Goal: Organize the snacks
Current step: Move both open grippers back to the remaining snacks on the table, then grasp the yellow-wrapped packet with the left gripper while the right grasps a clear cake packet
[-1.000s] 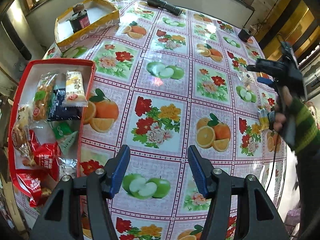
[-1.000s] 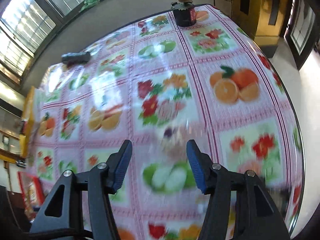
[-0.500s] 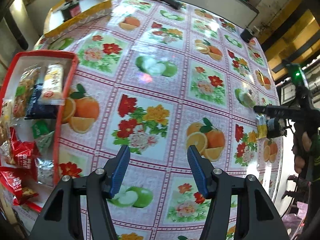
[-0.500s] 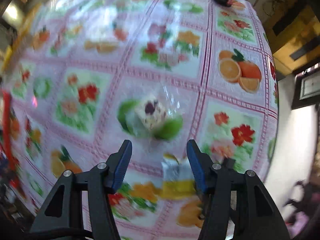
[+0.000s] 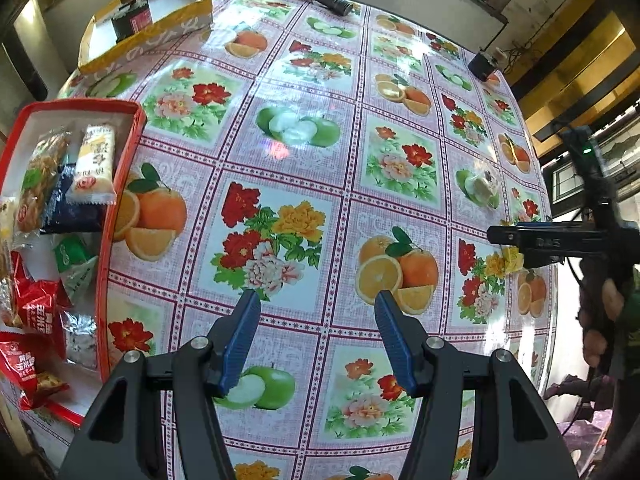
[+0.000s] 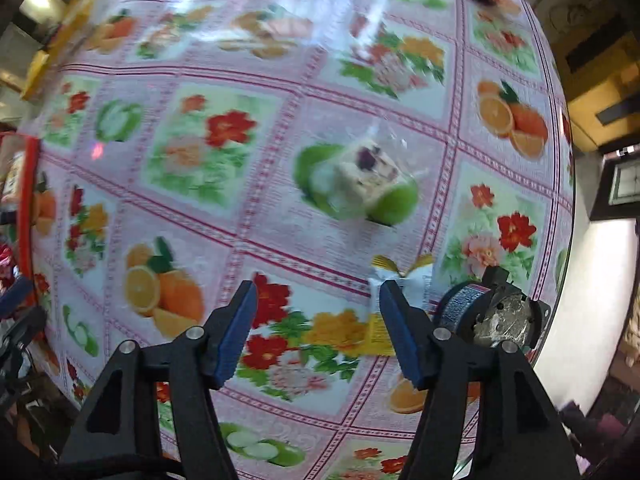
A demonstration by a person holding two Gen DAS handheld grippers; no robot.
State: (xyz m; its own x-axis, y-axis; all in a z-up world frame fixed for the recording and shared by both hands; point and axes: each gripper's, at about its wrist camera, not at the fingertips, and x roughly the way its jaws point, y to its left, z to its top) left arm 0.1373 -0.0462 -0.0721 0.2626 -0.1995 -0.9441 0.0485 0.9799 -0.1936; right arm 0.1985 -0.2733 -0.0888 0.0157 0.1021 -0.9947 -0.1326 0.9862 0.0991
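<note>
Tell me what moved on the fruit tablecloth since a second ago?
The right gripper swung across the table to above the yellow-and-white snack packet near the edge, beside the clear-wrapped nougat square. Its jaws have just been opening, with nothing between them. It holds nothing. The left gripper stayed open and empty, and the red cardboard snack box kept its place.
</note>
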